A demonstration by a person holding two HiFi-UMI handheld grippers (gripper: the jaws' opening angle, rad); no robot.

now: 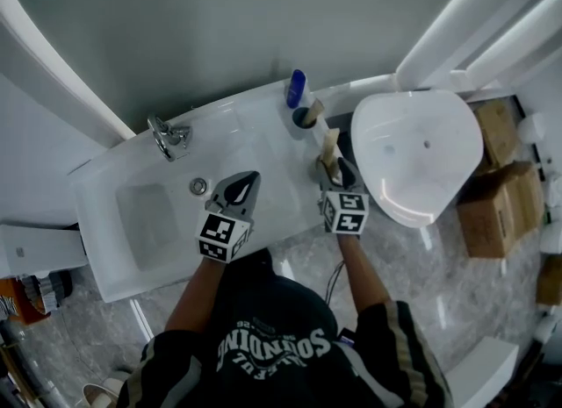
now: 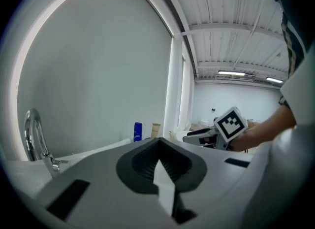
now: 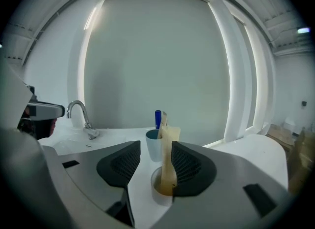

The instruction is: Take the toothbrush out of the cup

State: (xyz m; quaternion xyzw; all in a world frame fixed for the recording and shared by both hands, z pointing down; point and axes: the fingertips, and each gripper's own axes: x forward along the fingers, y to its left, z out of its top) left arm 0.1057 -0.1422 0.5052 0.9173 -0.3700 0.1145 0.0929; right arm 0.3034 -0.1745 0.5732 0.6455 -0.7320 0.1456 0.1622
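A pale, wood-coloured toothbrush (image 3: 168,154) stands upright in a small white cup (image 3: 160,193) on the white sink counter (image 1: 263,125), in front of a second cup (image 3: 151,149). The right gripper (image 3: 155,147) has its jaws spread on either side of the handle, not yet pinching it. The left gripper (image 2: 158,142) hangs over the basin, jaws pressed together and empty. The brush looks light, stiff and thin. It is probably best pinched above the rim and lifted straight up, since the cup may tip.
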